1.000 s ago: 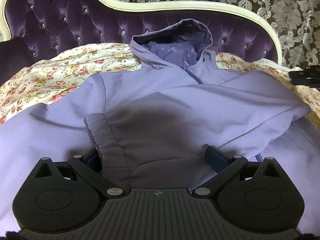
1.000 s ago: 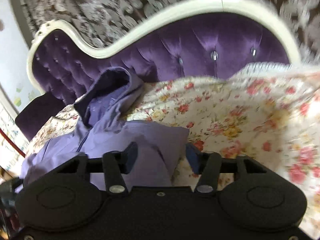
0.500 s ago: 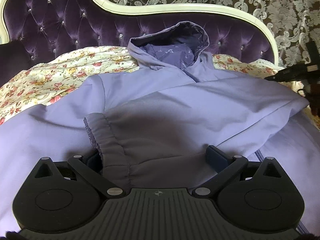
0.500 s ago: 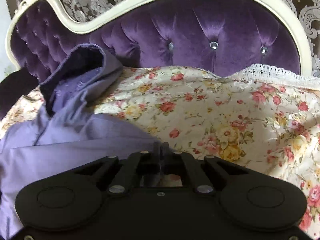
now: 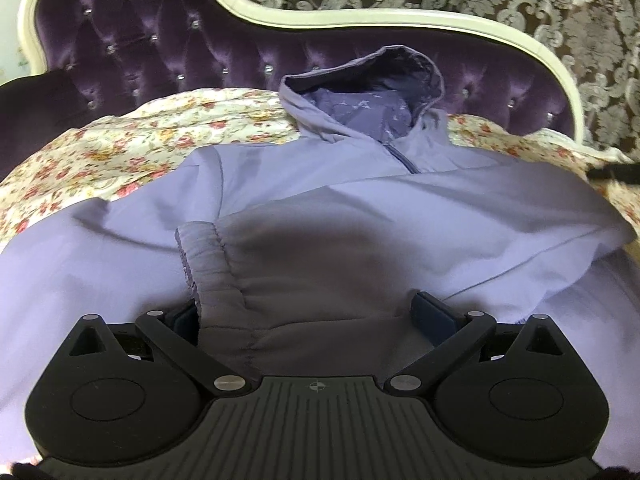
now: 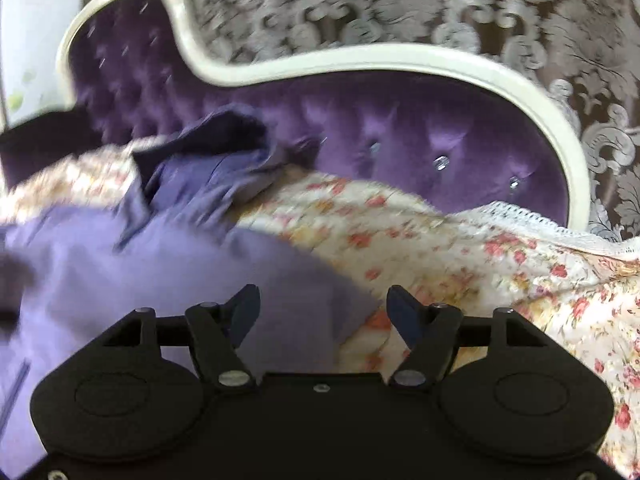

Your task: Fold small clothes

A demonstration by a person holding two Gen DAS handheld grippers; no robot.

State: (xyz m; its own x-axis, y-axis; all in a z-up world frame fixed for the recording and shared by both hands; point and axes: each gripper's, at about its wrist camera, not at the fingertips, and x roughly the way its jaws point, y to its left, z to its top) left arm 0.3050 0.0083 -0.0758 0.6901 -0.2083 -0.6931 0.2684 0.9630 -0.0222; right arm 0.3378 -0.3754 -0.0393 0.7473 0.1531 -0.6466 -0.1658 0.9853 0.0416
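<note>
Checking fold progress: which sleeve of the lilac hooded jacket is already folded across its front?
The sleeve with the elastic gathered cuff, lying across the lilac hooded jacket's chest from the picture's right. The other sleeve is not folded over the front.

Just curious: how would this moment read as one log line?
left gripper: open around sleeve cuff | right gripper: opening, jacket edge between | sleeve folded across

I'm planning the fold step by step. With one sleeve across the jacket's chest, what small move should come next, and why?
Probably bring the left hand-held gripper off the folded sleeve toward the other sleeve, which lies spread out. The right hand-held gripper is opening, nothing pinched, over the jacket's edge.
</note>
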